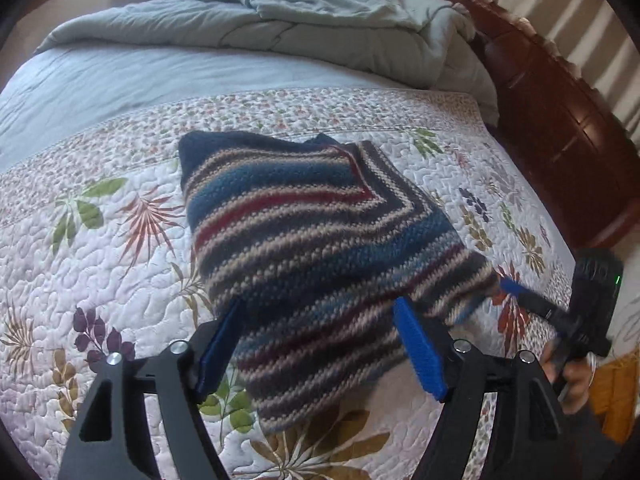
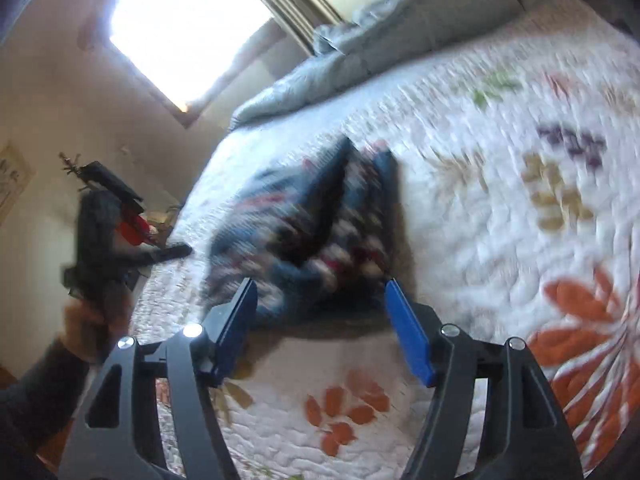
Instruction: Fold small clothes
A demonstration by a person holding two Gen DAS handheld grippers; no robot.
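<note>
A striped knitted garment (image 1: 304, 232) in blue, dark red and beige lies on the floral quilt (image 1: 100, 248), with one part turned over so its stripes meet at an angle. My left gripper (image 1: 318, 302) hovers over its near end, jaws wide apart, the cloth showing between the blue pads (image 1: 416, 344) without being pinched. My right gripper (image 1: 488, 296), held by a hand (image 1: 572, 376), is blurred at the garment's right corner. In the right wrist view the right gripper (image 2: 320, 284) stands open just short of the blurred garment (image 2: 320, 216). The left gripper (image 2: 100, 232) is at the far left.
A bunched grey-blue duvet (image 1: 320, 20) covers the far side of the bed. A dark wooden headboard (image 1: 560, 128) runs along the right. A bright window (image 2: 180, 28) is in the wall beyond the bed. Bare quilt (image 2: 500, 200) stretches to the right of the garment.
</note>
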